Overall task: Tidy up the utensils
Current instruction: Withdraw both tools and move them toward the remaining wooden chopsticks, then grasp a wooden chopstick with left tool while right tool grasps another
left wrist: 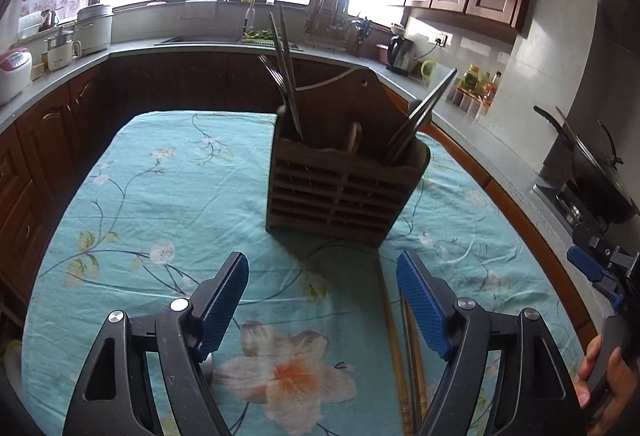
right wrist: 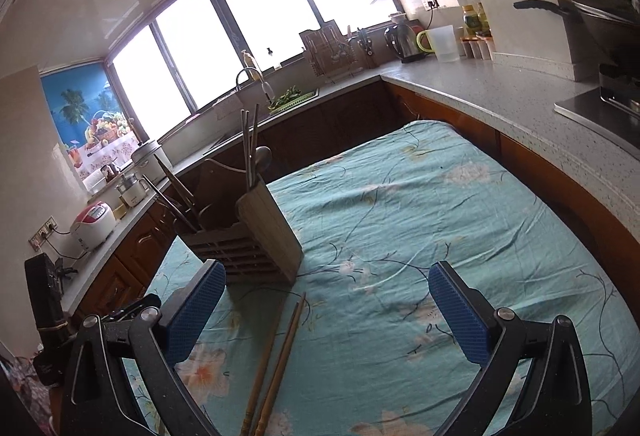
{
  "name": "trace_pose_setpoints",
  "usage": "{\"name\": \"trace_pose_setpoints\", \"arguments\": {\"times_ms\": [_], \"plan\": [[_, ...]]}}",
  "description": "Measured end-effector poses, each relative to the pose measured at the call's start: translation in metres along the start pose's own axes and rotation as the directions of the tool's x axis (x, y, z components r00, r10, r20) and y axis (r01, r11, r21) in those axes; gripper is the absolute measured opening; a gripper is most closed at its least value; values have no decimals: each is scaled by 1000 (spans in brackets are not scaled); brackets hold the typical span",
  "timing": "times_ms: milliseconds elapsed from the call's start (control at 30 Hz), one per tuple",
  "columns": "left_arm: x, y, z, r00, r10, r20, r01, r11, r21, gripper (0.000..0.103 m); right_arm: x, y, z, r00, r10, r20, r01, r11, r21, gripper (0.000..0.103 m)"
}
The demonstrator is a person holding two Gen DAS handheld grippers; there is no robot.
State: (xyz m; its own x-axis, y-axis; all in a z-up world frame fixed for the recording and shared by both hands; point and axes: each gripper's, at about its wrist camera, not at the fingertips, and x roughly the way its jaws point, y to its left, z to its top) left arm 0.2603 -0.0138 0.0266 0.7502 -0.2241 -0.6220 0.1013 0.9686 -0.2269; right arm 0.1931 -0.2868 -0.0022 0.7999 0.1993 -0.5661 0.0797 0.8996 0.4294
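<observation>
kitchen counters ring a tabletop point(left wrist: 132, 195) under a turquoise floral cloth, where a slatted wooden utensil holder point(left wrist: 340, 187) stands already carrying metal chopsticks, a spoon and dark utensils. a pair of wooden chopsticks point(right wrist: 276, 360) lies loose on the cloth just in front of the holder, pointing toward it. the left tool point(left wrist: 320, 300) and right tool point(right wrist: 326, 308) both hover with fingers spread wide, holding nothing. thin and round, the chopsticks could roll or split apart if pinched off-centre, and a careless approach could nudge the holder.
</observation>
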Motion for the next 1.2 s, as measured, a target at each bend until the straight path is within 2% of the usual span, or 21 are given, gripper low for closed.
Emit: {"name": "trace_pose_setpoints", "arguments": {"times_ms": [133, 200, 233, 300, 433, 467, 500, 533, 567, 700, 800, 900, 1033, 1067, 1200], "plan": [[37, -20, -1, 996, -17, -91, 20, 999, 39, 70, 4, -10, -3, 1000, -12, -11, 12, 1000, 13, 102], [57, -30, 0, 991, -15, -134, 24, 998, 62, 58, 7, -13, -3, 1000, -14, -21, 15, 1000, 17, 102], [68, -33, 1, 988, -17, -155, 28, 997, 70, 56, 9, -14, -4, 1000, -14, -27, 15, 1000, 20, 102], [88, -40, 1, 980, -20, -198, 36, 996, 77, 46, 13, -15, -4, 999, -11, -36, 12, 1000, 24, 102], [123, -47, 0, 967, -9, -253, 37, 994, 103, 36, 26, -12, -7, 998, -10, -65, 10, 1000, 10, 102], [129, -47, -2, 963, -5, -270, 35, 993, 109, 29, 30, -10, -8, 997, -3, -76, 4, 1000, 9, 101], [133, -46, -3, 959, -3, -284, 38, 992, 117, 27, 35, -8, -10, 996, 2, -91, -2, 1000, 4, 99], [131, -46, -5, 964, 1, -266, 37, 990, 136, 26, 41, -6, -12, 994, 1, -105, -2, 1000, -6, 96], [132, -45, -7, 964, 4, -268, 39, 987, 156, 25, 48, -3, -14, 992, -1, -125, -2, 1000, -18, 90], [112, -29, -18, 964, 14, -267, 44, 976, 212, 19, 88, 13, -25, 969, 12, -249, -26, 998, -53, 51], [92, -5, -23, 964, 44, -263, 13, 977, 213, 15, 118, 29, -34, 948, 19, -319, -49, 995, -88, 38], [79, 14, -26, 966, 47, -256, 1, 983, 183, 14, 143, 41, -40, 934, -17, -358, -33, 991, -132, 26], [68, 26, -31, 966, 52, -254, -13, 989, 150, 14, 170, 49, -50, 908, -79, -412, 2, 983, -184, 17], [66, 26, -31, 966, 51, -253, -13, 989, 147, 14, 170, 52, -51, 914, -84, -398, 3, 980, -200, 17], [59, 31, -34, 966, 53, -254, -20, 991, 130, 18, 168, 62, -58, 913, -110, -393, 5, 967, -257, 17]]}}
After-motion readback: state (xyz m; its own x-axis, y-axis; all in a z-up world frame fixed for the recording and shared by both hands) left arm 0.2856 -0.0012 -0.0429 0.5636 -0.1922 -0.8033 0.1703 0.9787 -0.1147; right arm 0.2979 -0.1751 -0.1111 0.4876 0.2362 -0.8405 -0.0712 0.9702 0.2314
